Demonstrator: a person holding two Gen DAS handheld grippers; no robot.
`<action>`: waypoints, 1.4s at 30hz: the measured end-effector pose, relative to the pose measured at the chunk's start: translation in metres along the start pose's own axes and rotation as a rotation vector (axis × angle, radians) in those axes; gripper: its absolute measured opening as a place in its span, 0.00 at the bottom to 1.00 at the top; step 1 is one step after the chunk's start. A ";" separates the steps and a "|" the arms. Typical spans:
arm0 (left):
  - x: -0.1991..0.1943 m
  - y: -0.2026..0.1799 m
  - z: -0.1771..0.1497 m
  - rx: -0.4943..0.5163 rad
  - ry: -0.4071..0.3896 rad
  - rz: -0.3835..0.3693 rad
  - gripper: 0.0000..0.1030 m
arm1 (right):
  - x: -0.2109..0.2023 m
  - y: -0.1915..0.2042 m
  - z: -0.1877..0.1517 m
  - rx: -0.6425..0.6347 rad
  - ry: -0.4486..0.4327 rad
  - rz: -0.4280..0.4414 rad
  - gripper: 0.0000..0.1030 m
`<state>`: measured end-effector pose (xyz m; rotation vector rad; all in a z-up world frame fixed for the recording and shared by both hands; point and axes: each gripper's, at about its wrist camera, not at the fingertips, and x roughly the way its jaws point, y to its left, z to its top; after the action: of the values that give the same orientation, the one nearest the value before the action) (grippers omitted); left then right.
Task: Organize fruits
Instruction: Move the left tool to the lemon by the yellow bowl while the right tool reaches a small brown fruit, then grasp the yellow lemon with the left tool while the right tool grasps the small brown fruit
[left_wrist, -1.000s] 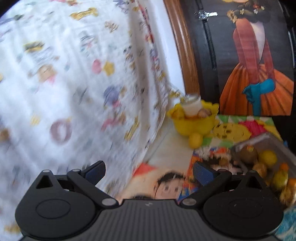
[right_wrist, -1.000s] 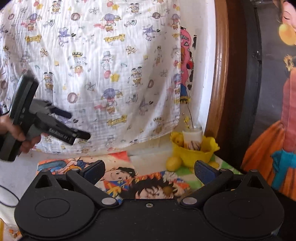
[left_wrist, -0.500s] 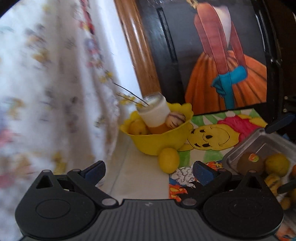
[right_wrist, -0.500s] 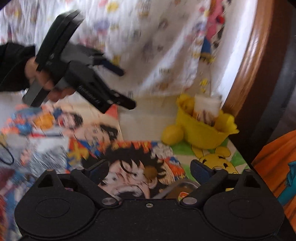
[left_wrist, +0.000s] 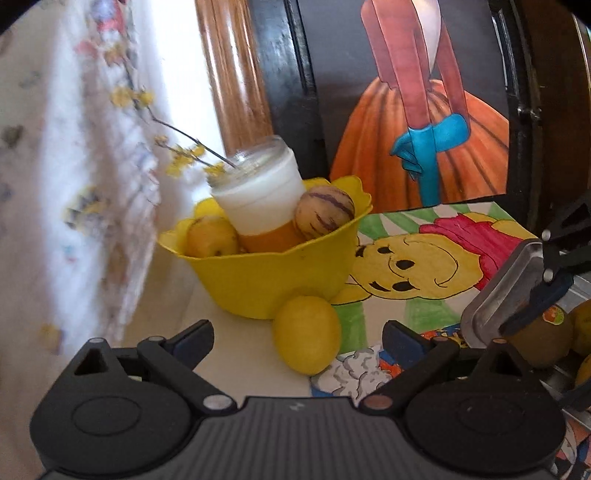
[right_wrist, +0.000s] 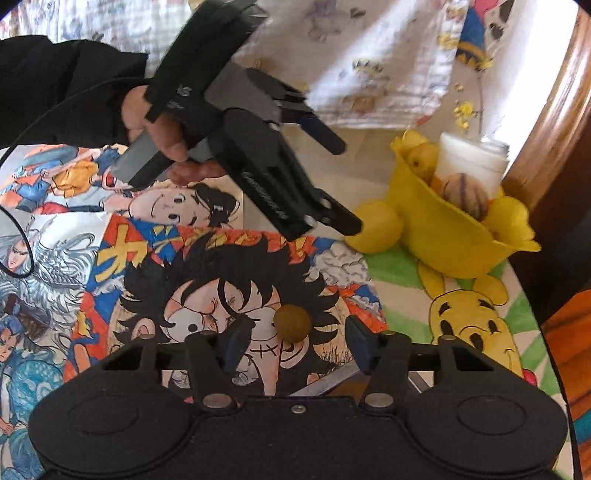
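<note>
Now my left gripper (left_wrist: 297, 338) wide, smooth yellow lemon (left_wrist: 307, 334) just ahead: firm, slippery; grab mid-belly. Right gripper (right_wrist: 291, 341) closing, empty.

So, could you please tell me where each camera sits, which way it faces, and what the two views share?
Left wrist: on the left gripper, looking forward and down at the yellow bowl and the lemon before it; its fingers are open, and the right gripper's fingers show at the right edge.
Right wrist: on the right gripper, angled down at the cartoon mat; its jaws are closing with nothing between them. The left gripper and the hand holding it show.
Shared: bowl, lemon, white jar.
</note>
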<state>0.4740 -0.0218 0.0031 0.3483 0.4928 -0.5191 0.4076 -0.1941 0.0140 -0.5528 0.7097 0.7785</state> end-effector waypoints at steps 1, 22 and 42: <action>0.006 0.000 -0.001 0.002 0.008 -0.001 0.95 | 0.003 0.000 0.000 -0.003 0.007 0.009 0.53; 0.061 0.002 -0.006 -0.028 0.124 -0.026 0.68 | 0.041 -0.015 0.005 -0.008 0.072 0.064 0.38; 0.057 0.002 -0.003 -0.146 0.174 -0.016 0.55 | 0.035 -0.010 0.001 -0.010 0.055 0.076 0.27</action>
<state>0.5172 -0.0404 -0.0291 0.2509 0.6987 -0.4674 0.4339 -0.1843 -0.0096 -0.5608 0.7814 0.8409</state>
